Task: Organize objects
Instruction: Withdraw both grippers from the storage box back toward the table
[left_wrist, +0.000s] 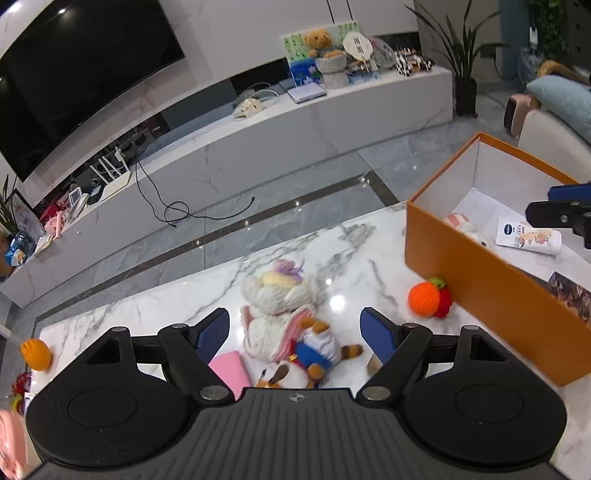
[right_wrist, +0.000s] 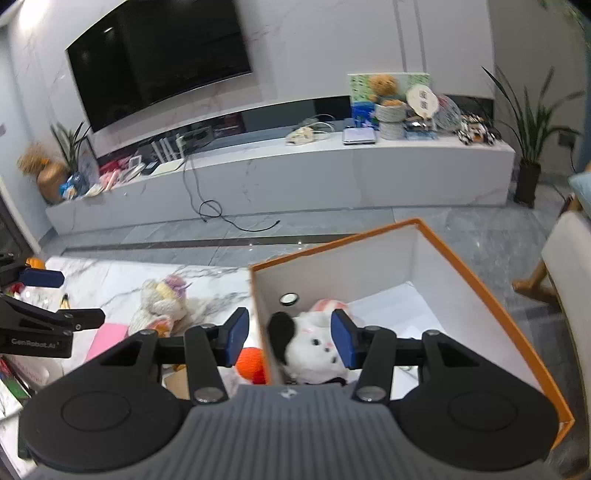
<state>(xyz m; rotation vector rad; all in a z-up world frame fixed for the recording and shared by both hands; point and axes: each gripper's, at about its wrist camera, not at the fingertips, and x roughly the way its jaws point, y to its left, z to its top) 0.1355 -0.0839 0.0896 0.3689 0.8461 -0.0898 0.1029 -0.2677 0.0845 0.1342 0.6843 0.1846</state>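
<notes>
My left gripper (left_wrist: 295, 334) hangs open above a white unicorn plush (left_wrist: 273, 291) and a small doll in blue and white (left_wrist: 314, 347), both lying on the marble table (left_wrist: 147, 314). No pad touches either toy. An orange crochet fruit (left_wrist: 428, 297) rests against the orange box (left_wrist: 498, 295). My right gripper (right_wrist: 290, 338) is open above the box's left wall (right_wrist: 264, 325), with nothing between its pads. Below it, inside the box, lies a white plush cat with a black ear (right_wrist: 314, 343). A white tube (left_wrist: 528, 236) and a pink-and-white plush (left_wrist: 458, 221) also lie in the box.
A pink flat item (left_wrist: 229, 369) lies by the left finger. An orange toy (left_wrist: 35, 354) sits at the table's left edge. Beyond the table are grey floor, a black cable (left_wrist: 177, 214) and a long white TV bench (left_wrist: 295, 122). A chair (right_wrist: 569, 266) stands right of the box.
</notes>
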